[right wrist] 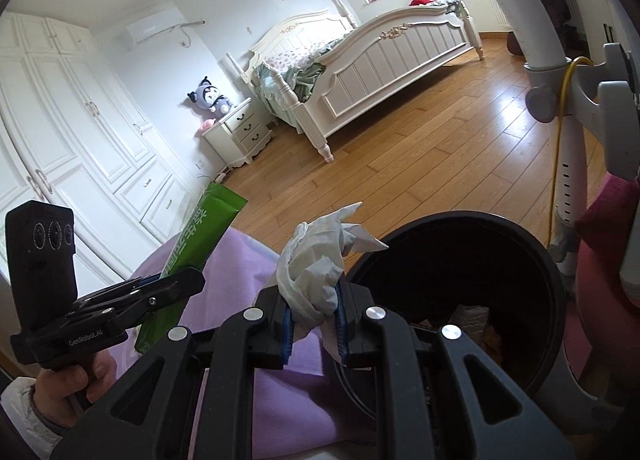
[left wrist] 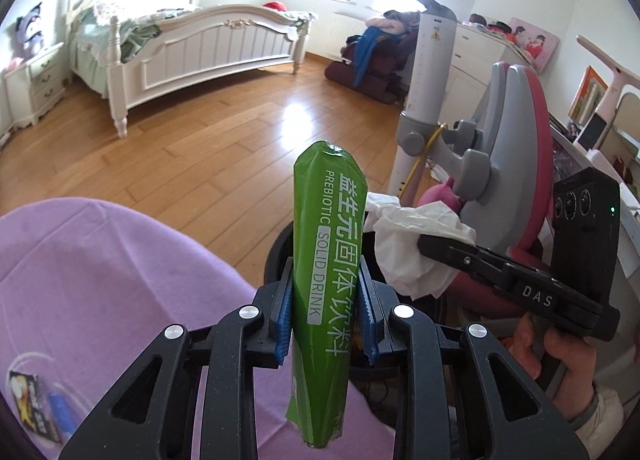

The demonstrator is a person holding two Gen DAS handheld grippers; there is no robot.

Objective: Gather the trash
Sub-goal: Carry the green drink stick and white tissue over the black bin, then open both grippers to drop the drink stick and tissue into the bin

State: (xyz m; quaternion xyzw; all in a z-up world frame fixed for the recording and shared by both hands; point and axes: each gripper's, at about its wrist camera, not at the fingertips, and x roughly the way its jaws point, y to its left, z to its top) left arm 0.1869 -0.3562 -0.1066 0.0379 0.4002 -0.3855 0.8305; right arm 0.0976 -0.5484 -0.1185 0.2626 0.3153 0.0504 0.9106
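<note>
My left gripper [left wrist: 326,308] is shut on a green drink sachet [left wrist: 326,260], which stands upright between the blue pads; the same sachet [right wrist: 200,232] shows at the left of the right wrist view. My right gripper [right wrist: 312,312] is shut on a crumpled white tissue [right wrist: 316,276], also seen from the left wrist as a white tissue [left wrist: 412,244] in the right gripper [left wrist: 436,248]. A black round bin [right wrist: 536,260] stands just right of the tissue, with some scraps inside. Both grippers hover over a purple cloth [left wrist: 100,280] beside the bin.
A grey and pink chair [left wrist: 508,164] with a white post [left wrist: 428,72] stands close on the right. A snack packet [left wrist: 32,400] lies on the purple cloth at lower left. Wooden floor [left wrist: 220,140] stretches to a white bed [left wrist: 192,44] and nightstand [right wrist: 240,132].
</note>
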